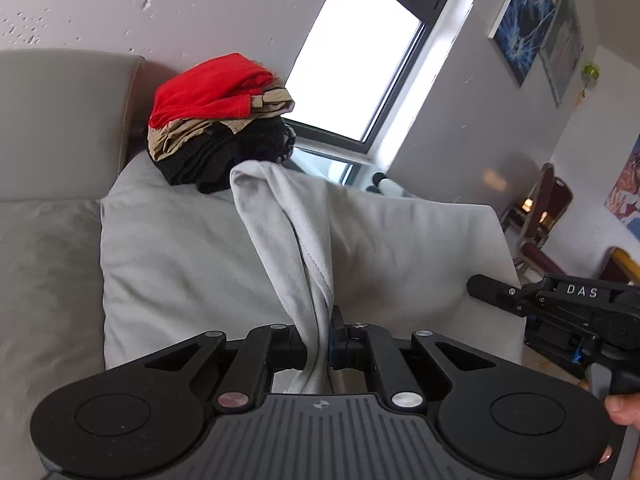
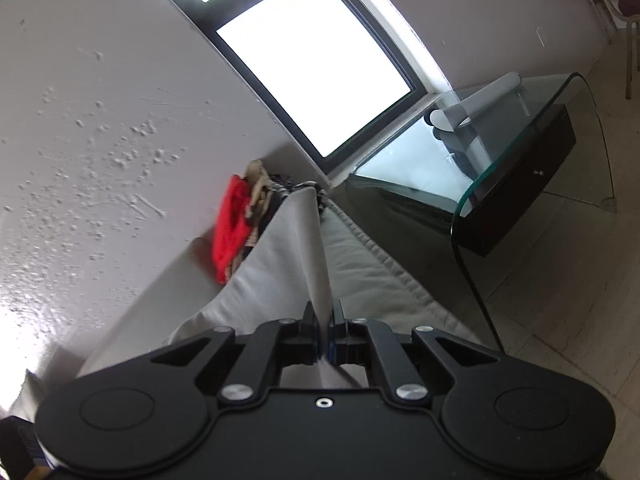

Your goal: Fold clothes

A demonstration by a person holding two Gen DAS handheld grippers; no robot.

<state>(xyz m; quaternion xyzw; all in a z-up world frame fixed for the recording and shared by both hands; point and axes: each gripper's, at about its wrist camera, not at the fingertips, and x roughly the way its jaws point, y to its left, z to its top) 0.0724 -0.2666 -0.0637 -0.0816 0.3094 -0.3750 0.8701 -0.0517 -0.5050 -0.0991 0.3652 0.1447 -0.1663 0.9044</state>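
Observation:
A light grey garment (image 1: 288,220) is lifted over the grey sofa. My left gripper (image 1: 320,344) is shut on a bunched fold of it, which runs up from the jaws. My right gripper (image 2: 326,334) is shut on another edge of the same garment (image 2: 296,248), pulled taut ahead of the jaws. The right gripper also shows at the right edge of the left wrist view (image 1: 560,300), beside the spread cloth. A pile of clothes, red (image 1: 208,84) on top, then tan and black, sits on the sofa's far end behind the garment; it shows in the right wrist view too (image 2: 232,216).
The sofa backrest (image 1: 60,120) is at left, against a white wall. A window (image 1: 352,52) is behind the pile. A glass side table (image 2: 520,152) with a black drawer stands beyond the sofa's end. Chairs (image 1: 540,216) stand at far right on tiled floor.

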